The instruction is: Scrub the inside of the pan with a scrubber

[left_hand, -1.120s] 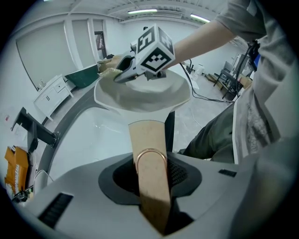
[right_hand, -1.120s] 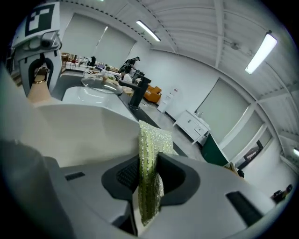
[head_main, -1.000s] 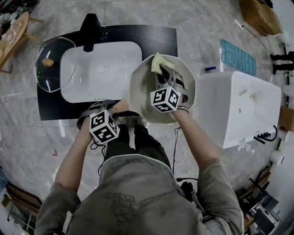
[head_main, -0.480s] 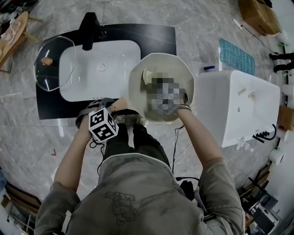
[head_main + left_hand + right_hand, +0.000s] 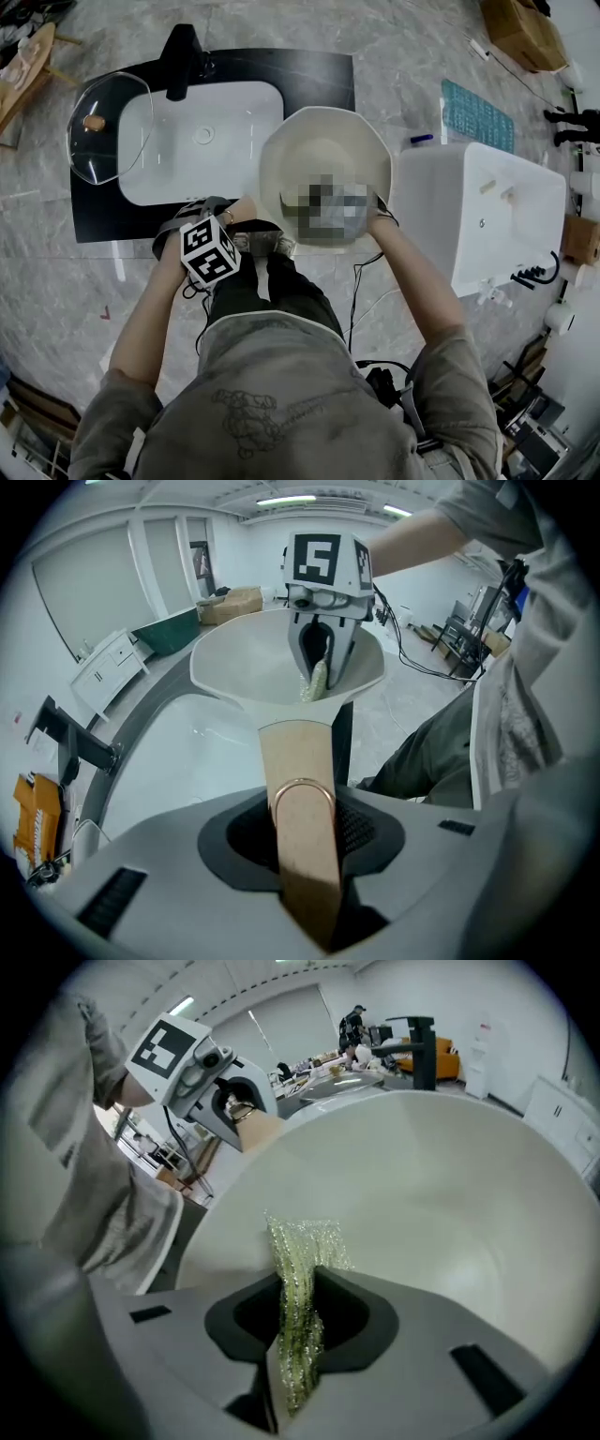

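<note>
Bright even light, ceiling strip lights (image 5: 286, 499) overhead, faint soft shadows, strong fisheye bending, dark corners in gripper views, foreground blurred.

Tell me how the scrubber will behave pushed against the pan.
Probably floppy: the scrubber is squashed thin in the right tool and fans out beyond. Its open mesh looks light and should drag, not slide, on the smooth pan.

Pale marble floor (image 5: 56, 281), white basin (image 5: 202, 164), white cabinet (image 5: 497, 220) alongside.
</note>
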Demonstrator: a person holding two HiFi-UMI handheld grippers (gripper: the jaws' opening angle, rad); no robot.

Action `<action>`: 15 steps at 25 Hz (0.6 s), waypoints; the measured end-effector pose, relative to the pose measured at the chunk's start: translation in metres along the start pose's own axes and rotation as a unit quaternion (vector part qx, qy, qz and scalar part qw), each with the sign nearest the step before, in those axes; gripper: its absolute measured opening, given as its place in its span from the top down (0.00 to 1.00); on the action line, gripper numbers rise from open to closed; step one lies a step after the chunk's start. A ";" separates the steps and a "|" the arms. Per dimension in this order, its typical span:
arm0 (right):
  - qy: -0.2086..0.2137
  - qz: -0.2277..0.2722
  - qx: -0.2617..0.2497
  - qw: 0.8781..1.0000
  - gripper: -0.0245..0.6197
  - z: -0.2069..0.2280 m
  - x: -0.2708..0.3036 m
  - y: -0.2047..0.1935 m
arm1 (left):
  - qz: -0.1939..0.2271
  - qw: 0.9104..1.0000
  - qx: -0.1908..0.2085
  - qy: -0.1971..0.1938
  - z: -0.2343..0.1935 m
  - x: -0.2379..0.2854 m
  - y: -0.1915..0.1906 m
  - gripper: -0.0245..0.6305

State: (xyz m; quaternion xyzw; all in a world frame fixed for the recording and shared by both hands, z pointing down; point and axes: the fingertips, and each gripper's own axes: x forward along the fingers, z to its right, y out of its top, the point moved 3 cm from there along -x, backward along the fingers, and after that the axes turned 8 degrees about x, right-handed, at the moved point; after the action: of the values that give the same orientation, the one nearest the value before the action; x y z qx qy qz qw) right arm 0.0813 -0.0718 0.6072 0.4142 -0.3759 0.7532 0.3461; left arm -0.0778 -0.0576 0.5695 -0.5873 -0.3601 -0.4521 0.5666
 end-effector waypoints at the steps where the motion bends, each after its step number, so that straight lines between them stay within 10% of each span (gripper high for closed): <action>1: 0.028 -0.010 0.013 0.999 0.83 -0.009 0.002 -0.004 | 0.000 1.000 -0.001 0.000 0.000 0.000 0.000 0.76; 15: 0.249 -0.037 0.092 0.964 0.84 -0.073 -0.068 -0.022 | 0.001 1.000 -0.003 0.003 0.000 0.002 0.001 0.76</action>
State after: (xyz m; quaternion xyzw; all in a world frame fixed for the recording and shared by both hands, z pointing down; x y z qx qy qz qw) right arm 0.1015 -0.0129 0.5257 0.2576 -0.1917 0.8503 0.4169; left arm -0.0762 -0.0583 0.5708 -0.5879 -0.3569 -0.4539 0.5665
